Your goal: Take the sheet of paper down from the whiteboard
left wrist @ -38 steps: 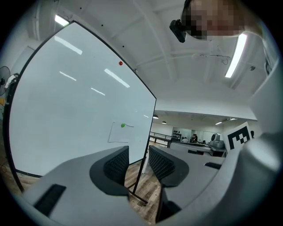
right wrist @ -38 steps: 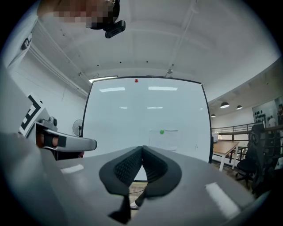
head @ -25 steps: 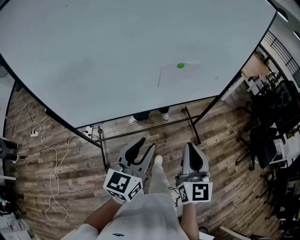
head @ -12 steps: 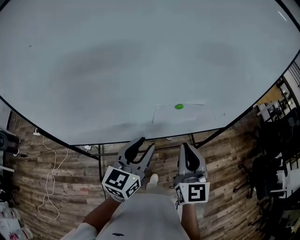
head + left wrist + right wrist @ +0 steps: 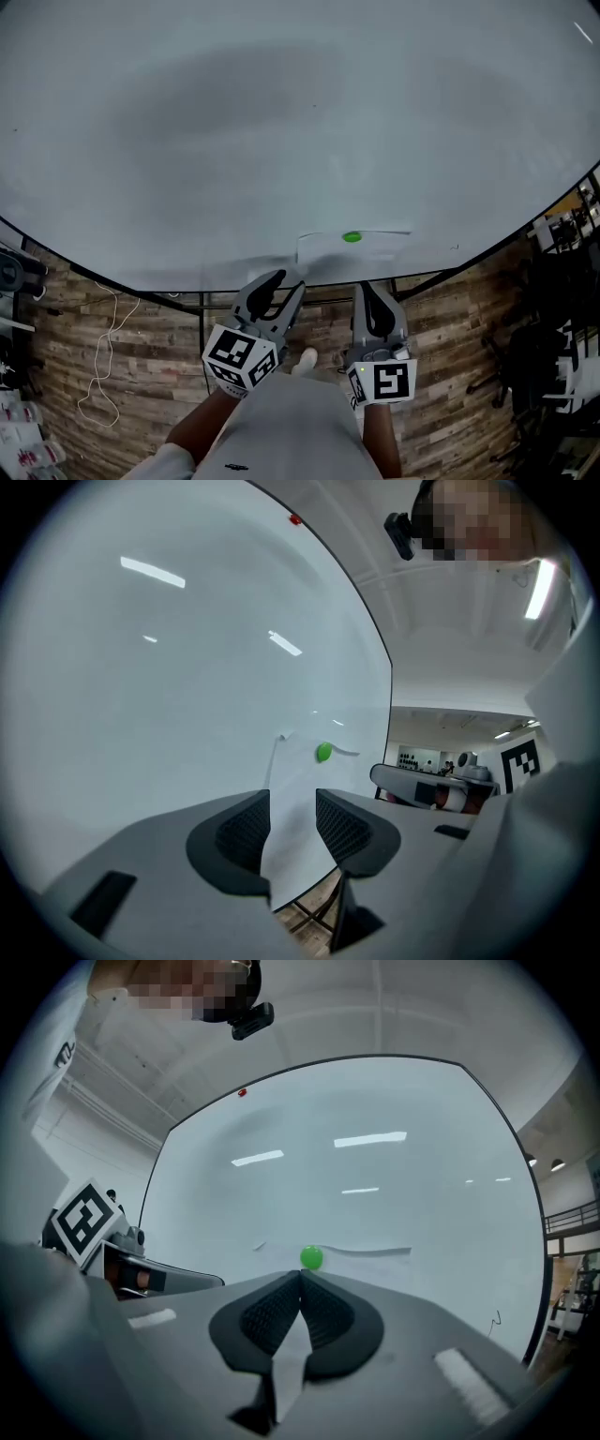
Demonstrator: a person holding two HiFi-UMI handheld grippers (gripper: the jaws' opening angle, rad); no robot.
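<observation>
Right hand-held gripper closed, white paper sheet barely distinct against whiteboard

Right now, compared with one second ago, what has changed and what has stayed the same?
The person has stepped closer to the whiteboard, which now fills the head view; the sheet of paper and green magnet sit just above the left gripper and right gripper. Nothing was gripped or released. Unchanged: magnet pins the paper, left jaws apart, right jaws together.
</observation>
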